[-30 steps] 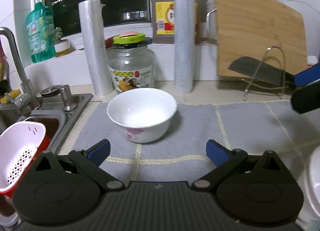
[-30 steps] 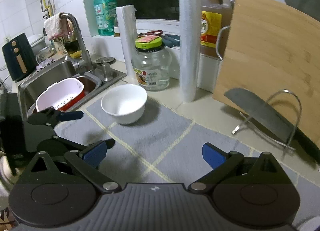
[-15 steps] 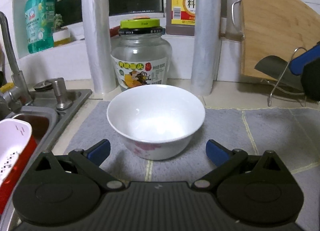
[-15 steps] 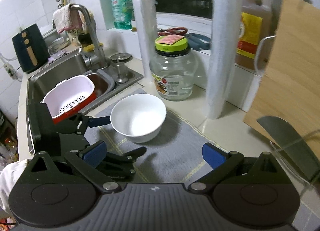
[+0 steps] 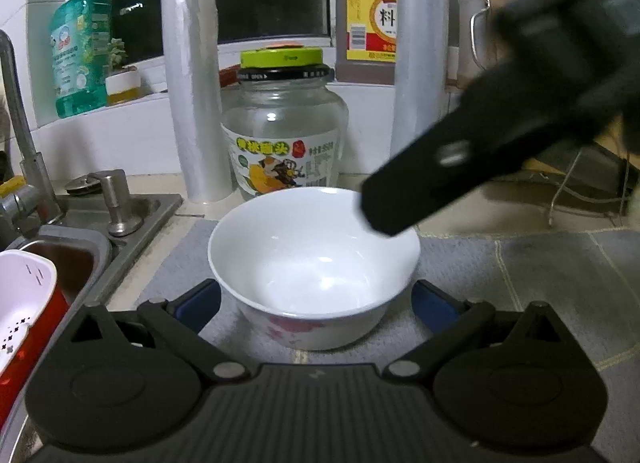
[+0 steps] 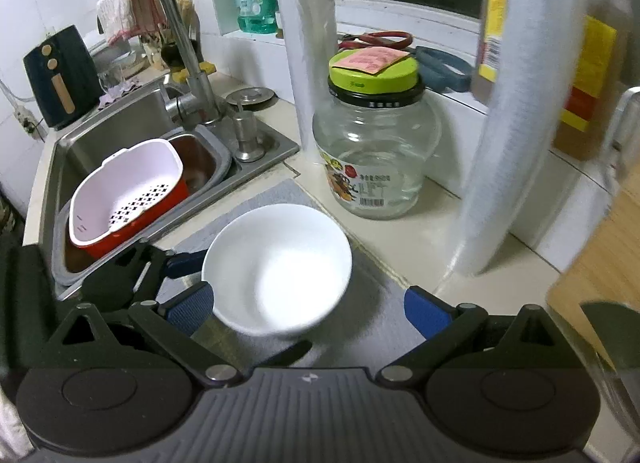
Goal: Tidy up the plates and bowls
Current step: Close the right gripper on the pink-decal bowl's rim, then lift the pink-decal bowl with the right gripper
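Observation:
A white bowl (image 5: 314, 263) with a pink flower print stands upright on the grey mat (image 5: 540, 283). My left gripper (image 5: 316, 303) straddles it, one blue pad on each side of the lower wall. Its jaws are closing, and I see no firm press on the bowl. Seen from the right wrist, the same bowl (image 6: 276, 267) lies just ahead of my right gripper (image 6: 310, 309), which stands open above it and a little to the right. One of the right gripper's fingers (image 5: 440, 179) hangs blurred over the bowl's far right rim.
Behind the bowl stand a glass jar (image 6: 374, 151) with a green lid and two upright film rolls (image 6: 308, 47). To the left is the sink (image 6: 80, 143) with a pink colander (image 6: 128, 191) and a faucet (image 6: 176, 43). A wooden board (image 6: 600, 263) stands at the right.
My left gripper has come forward until the bowl sits between its fingers. My right gripper has swung left and down toward the bowl and now hangs over its rim.

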### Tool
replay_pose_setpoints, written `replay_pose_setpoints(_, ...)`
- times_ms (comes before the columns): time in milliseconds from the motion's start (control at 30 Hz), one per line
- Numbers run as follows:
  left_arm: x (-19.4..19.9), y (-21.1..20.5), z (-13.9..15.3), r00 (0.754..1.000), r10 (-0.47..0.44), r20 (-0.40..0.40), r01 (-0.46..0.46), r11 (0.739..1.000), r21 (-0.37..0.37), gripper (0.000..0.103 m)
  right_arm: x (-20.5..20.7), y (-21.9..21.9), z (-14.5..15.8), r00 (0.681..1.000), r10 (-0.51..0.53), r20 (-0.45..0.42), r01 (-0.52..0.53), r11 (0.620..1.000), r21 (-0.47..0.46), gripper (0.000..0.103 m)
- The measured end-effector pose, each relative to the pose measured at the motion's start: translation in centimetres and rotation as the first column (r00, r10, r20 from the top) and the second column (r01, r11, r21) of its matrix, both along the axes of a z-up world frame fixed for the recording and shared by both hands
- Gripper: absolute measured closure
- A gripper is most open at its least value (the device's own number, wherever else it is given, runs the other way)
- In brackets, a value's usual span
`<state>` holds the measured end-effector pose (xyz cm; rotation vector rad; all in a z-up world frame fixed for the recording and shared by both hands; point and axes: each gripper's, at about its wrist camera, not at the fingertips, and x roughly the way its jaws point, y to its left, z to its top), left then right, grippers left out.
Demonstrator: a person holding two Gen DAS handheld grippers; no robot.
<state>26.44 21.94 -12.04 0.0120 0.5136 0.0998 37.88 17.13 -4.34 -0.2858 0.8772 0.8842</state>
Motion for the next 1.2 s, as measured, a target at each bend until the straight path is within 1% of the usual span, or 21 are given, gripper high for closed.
replay_pose_setpoints(233,0.0,0.1,0.0,1.0,0.017,0.016,-0.017,1.0,-0.004,0.003,2.0,2.7,-1.6,0.999,0.042,-0.019,-0.042,0.999,-0.007,0.005)
replay_pose_setpoints(300,0.1,0.2,0.0,1.0,0.018,0.016,-0.018,1.0,-0.01,0.004,2.5,3.2,-2.0,0.998,0.052,-0.031,-0.052,0.999,-0.006,0.011)
replay_pose_setpoints(367,0.1,0.2,0.0,1.0,0.018,0.016,-0.017,1.0,-0.015,0.005,2.9,3.7,-2.3,0.998,0.057,-0.038,-0.057,0.998,-0.01,0.011)
replay_pose_setpoints(467,0.0,0.2,0.0,1.0,0.016,0.02,-0.016,1.0,-0.018,0.005,3.2,4.3,-2.6,0.997,0.067,-0.041,-0.068,0.998,-0.014,0.016)
replay_pose_setpoints(633,0.0,0.2,0.0,1.0,0.014,0.022,-0.014,1.0,-0.023,0.006,3.5,5.1,-2.8,0.996,0.078,-0.037,-0.078,0.997,-0.013,0.019)
replay_pose_setpoints(700,0.0,0.3,-0.1,1.0,0.009,0.021,-0.009,1.0,-0.029,0.007,3.7,5.3,-2.9,0.996,0.082,-0.046,-0.083,0.997,-0.01,0.022)
replay_pose_setpoints(867,0.0,0.4,0.0,1.0,0.001,0.02,-0.001,0.999,-0.034,0.009,3.9,5.5,-3.1,0.995,0.089,-0.045,-0.09,0.996,-0.015,0.024)
replay_pose_setpoints(1200,0.0,0.3,0.1,1.0,-0.001,0.016,0.001,0.999,-0.039,0.009,3.9,5.7,-3.3,0.995,0.094,-0.045,-0.095,0.995,-0.025,0.025)
